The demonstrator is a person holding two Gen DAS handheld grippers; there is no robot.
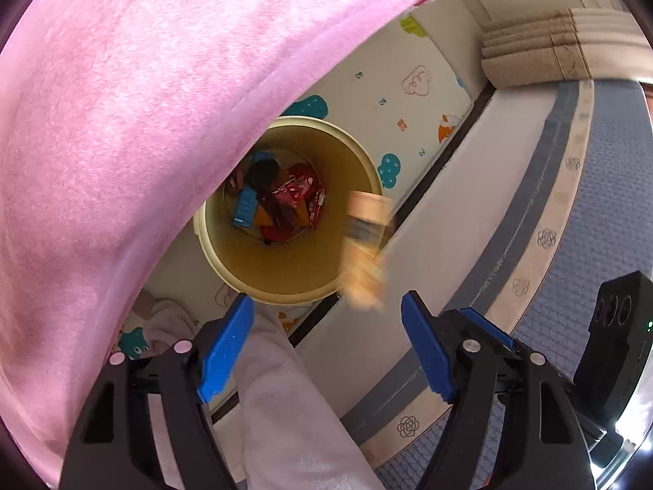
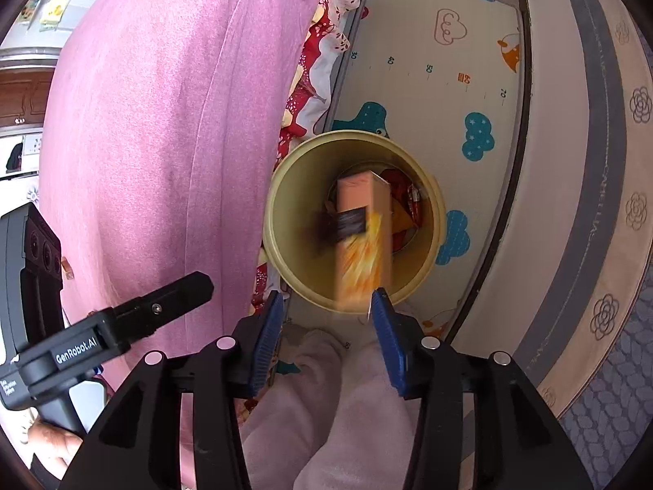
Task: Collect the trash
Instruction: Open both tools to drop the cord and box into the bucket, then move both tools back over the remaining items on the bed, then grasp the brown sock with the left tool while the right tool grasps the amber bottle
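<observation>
A cream round trash bin (image 1: 285, 281) (image 2: 285, 212) stands on a play mat and holds several wrappers (image 1: 285, 200). An orange carton (image 2: 363, 228) (image 1: 365, 241), motion-blurred, is in the air over the bin's mouth, just beyond my right gripper's fingertips. My right gripper (image 2: 326, 314) is open and touches nothing. My left gripper (image 1: 326, 318) is open and empty above the bin's near rim.
A large pink cushion (image 1: 122, 122) (image 2: 163, 122) fills the left side. A cartoon play mat (image 2: 428, 81) lies under the bin. A bed edge with grey patterned cover (image 1: 591, 204) runs on the right. Pale pink trouser legs (image 2: 347, 408) are below the grippers.
</observation>
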